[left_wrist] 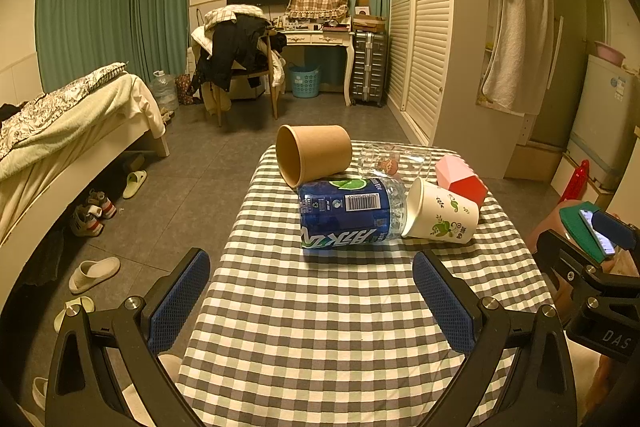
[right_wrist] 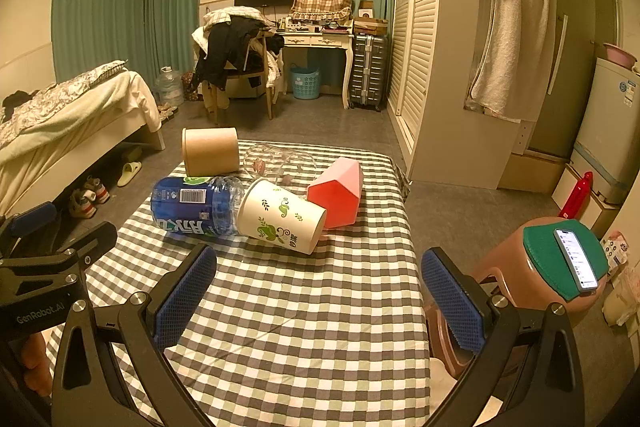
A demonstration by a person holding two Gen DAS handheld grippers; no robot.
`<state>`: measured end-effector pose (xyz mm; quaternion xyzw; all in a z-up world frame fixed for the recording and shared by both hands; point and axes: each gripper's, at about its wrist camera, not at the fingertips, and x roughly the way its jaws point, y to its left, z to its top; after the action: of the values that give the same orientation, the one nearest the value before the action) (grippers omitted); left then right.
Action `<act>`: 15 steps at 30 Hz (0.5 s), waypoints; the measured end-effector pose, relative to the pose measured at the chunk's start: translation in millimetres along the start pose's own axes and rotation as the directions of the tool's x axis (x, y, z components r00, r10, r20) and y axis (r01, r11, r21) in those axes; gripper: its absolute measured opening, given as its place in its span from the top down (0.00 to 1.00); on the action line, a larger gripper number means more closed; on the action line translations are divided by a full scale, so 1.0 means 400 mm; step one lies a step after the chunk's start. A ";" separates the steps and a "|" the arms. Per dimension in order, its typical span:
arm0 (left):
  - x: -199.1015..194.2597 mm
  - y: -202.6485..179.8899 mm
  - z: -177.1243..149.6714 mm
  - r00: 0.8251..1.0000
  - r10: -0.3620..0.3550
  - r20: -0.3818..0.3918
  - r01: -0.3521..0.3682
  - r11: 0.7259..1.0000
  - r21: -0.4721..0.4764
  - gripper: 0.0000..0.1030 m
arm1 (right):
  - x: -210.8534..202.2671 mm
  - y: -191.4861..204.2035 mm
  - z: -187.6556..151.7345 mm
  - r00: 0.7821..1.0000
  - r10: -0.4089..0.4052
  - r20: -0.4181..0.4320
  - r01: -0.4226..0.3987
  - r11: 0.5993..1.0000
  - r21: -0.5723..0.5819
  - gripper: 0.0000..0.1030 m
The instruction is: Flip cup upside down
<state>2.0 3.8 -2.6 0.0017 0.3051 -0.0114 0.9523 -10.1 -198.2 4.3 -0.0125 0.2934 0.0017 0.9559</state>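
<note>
A white paper cup with green leaf print (left_wrist: 442,215) (right_wrist: 280,215) lies on its side on the checked table, its mouth against a blue-labelled plastic bottle (left_wrist: 348,213) (right_wrist: 196,205). A brown paper cup (left_wrist: 314,153) (right_wrist: 210,151) lies on its side at the far left edge. A clear glass cup (left_wrist: 394,159) (right_wrist: 280,163) lies behind them. My left gripper (left_wrist: 312,291) is open and empty, short of the bottle. My right gripper (right_wrist: 318,287) is open and empty, short of the white cup.
A pink-red house-shaped box (left_wrist: 460,179) (right_wrist: 340,193) lies right of the white cup. The checked tablecloth (left_wrist: 320,327) (right_wrist: 300,327) covers a small table. A brown stool with a green pad and a phone (right_wrist: 560,267) stands to the right. A bed (left_wrist: 60,131) is on the left.
</note>
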 end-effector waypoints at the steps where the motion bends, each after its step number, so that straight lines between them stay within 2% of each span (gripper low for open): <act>1: 0.000 0.000 0.000 1.000 0.001 0.000 -0.001 1.000 0.000 0.00 | 0.000 0.000 0.000 1.000 0.000 0.000 0.000 1.000 0.000 0.00; 9: -0.001 0.000 0.000 1.000 0.002 -0.004 -0.002 1.000 -0.002 0.00 | -0.008 0.003 0.007 1.000 0.000 0.000 0.000 1.000 -0.008 0.00; 15: -0.006 -0.015 -0.001 1.000 0.009 -0.004 -0.009 1.000 0.002 0.00 | -0.042 0.010 0.034 0.999 0.015 0.035 -0.012 0.998 -0.064 0.00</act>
<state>-0.6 -2.1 -1.5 0.0038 0.3070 -0.0072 0.9517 -16.2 -193.9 24.9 -0.0408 0.2763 0.0176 0.9600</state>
